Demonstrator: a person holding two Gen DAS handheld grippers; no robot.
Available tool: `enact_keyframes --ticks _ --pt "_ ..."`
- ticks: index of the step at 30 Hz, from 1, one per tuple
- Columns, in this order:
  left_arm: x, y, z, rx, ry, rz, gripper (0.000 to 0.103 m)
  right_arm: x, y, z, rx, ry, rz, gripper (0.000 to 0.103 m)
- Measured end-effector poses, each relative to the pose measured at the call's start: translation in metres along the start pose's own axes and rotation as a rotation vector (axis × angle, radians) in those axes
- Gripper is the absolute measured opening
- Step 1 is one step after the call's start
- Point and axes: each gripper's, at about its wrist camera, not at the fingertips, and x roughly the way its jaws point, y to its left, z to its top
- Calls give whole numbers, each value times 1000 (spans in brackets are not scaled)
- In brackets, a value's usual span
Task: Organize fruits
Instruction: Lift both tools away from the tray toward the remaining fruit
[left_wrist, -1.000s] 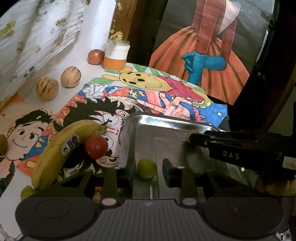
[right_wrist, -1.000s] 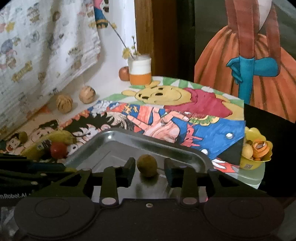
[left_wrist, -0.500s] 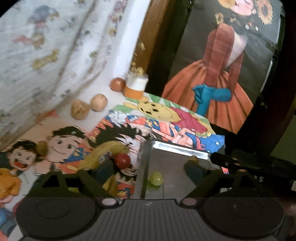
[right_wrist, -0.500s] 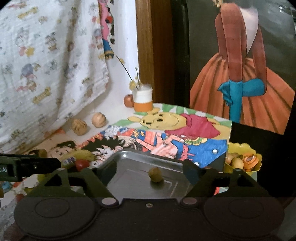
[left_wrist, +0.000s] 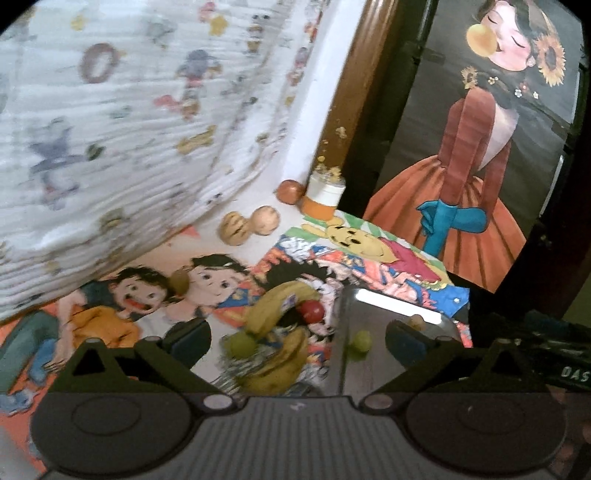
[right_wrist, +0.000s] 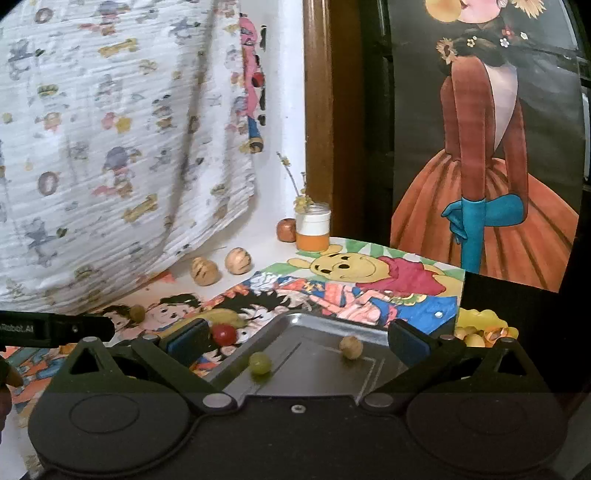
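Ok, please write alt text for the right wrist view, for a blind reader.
An open right hand-held gripper hangs above a shiny metal tray holding a small green grape and a round tan fruit. Left of the tray, a small red tomato lies on colourful cartoon posters.

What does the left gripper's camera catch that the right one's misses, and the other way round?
Only the left wrist view shows the second banana low in front and a green grape lying off the tray beside it.

Only the right wrist view shows the yellow bowl of small fruits at the far right.

Both show the metal tray holding a green grape and a small brown fruit, the red tomato by the banana, and the orange-and-white jar.
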Motion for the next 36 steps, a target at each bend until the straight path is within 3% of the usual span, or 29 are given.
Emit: enact_keyframes --ticks 19,29,36 --pt "-39 59 -48 -12 90 62 103 -27 61 -50 -18 139 51 102" --pt "-42 70 -64 33 122 89 103 -18 71 -59 16 203 79 102" --pt "-42 73 -67 48 133 63 103 -9 74 -63 19 247 68 102"
